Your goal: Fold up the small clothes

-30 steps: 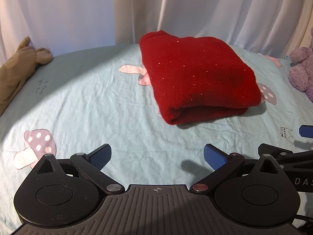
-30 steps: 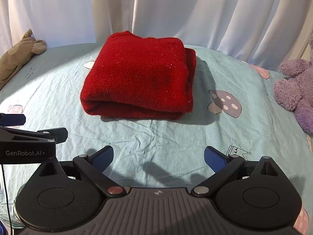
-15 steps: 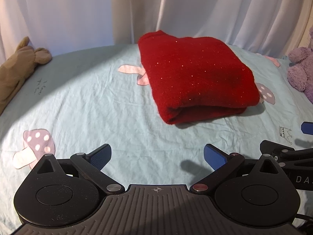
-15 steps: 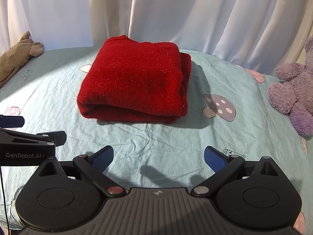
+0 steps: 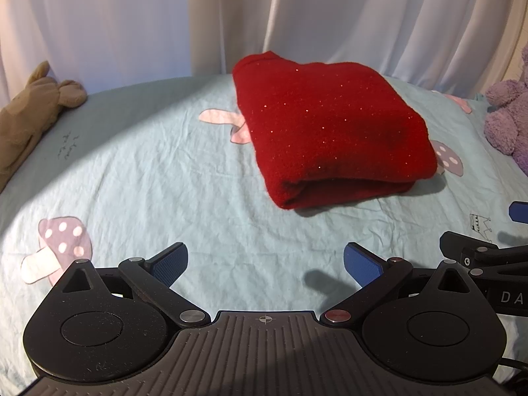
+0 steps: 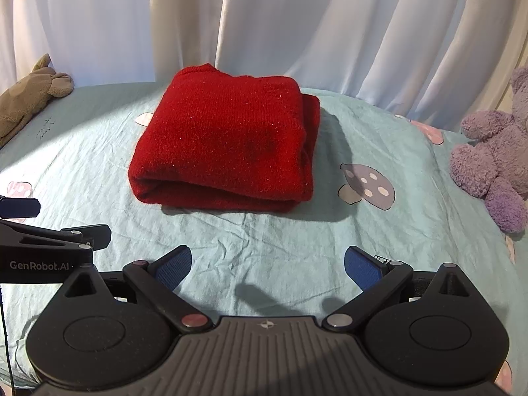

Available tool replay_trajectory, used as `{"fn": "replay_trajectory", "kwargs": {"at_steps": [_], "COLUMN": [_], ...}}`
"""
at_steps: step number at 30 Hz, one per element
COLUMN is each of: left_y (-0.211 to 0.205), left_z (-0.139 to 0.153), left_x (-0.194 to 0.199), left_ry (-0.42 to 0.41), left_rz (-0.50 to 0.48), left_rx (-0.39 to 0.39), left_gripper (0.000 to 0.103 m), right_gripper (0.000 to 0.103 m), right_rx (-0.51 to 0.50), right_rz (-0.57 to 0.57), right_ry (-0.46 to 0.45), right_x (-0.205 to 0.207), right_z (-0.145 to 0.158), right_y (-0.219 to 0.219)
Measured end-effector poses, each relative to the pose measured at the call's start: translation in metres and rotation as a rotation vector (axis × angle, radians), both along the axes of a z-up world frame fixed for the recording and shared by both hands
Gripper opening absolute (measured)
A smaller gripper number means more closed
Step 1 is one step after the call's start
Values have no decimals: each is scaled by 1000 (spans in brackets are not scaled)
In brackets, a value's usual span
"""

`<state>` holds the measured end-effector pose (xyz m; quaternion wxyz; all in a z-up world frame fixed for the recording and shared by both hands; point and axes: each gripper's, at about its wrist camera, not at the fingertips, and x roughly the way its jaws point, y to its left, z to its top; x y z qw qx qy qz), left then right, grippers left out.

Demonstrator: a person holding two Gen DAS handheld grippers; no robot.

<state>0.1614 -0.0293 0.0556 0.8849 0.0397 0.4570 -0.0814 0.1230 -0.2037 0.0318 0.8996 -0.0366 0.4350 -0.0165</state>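
The folded sweater point(image 5: 333, 125) is deep red, flecked with tiny glinting specks. It lies on a pale aqua bedsheet point(image 5: 138, 178) printed with mushrooms: mauve caps with white dots on pinkish-white stems, one at eight o'clock in the left wrist view. A small black crown drawing point(image 5: 480, 222) sits at three o'clock. The curtain point(image 6: 297, 19) is white. One plush toy point(image 6: 29, 95) is tan, another point(image 6: 495, 151) lilac. Each tool, left point(image 5: 265, 262) and right point(image 6: 268, 264), is black with blue fingertip pads.

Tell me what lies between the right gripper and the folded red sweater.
Only wrinkled bedsheet. In the right wrist view, nothing sits between the open right gripper and the folded red sweater; the stretch is bare fabric.
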Motion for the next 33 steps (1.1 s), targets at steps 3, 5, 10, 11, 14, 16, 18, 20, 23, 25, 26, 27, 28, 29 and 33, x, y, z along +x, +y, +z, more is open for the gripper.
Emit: {"fn": "replay_trajectory", "kwargs": {"at_steps": [3, 5, 10, 11, 14, 16, 18, 20, 23, 25, 26, 27, 28, 29, 33], "left_y": [0, 0, 0, -1, -1, 0, 0, -1, 0, -1, -1, -1, 0, 0, 1], "left_z": [0, 0, 0, 0, 0, -1, -1, -1, 0, 0, -1, -1, -1, 0, 0], "left_x": [0, 0, 0, 0, 0, 0, 0, 0, 0, 1, 0, 0, 1, 0, 0], "left_ry": [0, 0, 1, 0, 0, 0, 0, 0, -2, -3, -3, -3, -3, -3, -7], "left_rz": [1, -1, -2, -1, -1, -1, -2, 1, 3, 6, 7, 7, 8, 8, 14], "left_rx": [0, -1, -1, -1, 0, 0, -1, -1, -2, -4, -4, -4, -3, -4, -9], "left_gripper": [103, 103, 103, 103, 103, 103, 103, 103, 103, 103, 103, 103, 103, 103, 103], "right_gripper": [99, 99, 99, 99, 99, 99, 99, 99, 99, 99, 99, 99, 99, 99, 99], "right_rx": [-2, -2, -3, -3, -4, -4, -5, -5, -5, -5, -5, -6, -6, -5, -4], "right_rz": [0, 1, 1, 2, 3, 2, 0, -2, -1, 0, 0, 0, 0, 0, -1], "right_ry": [-1, -1, -6, -7, -7, -7, -8, -8, -8, -8, -8, -8, -8, -8, -8], "right_x": [1, 1, 2, 2, 2, 2, 2, 2, 2, 2, 2, 2, 2, 2, 3], "right_z": [0, 0, 0, 0, 1, 1, 1, 1, 1, 1, 1, 1, 1, 1, 2], "right_y": [0, 0, 0, 0, 0, 0, -1, -1, -1, -2, -2, -2, -1, -1, -1]}}
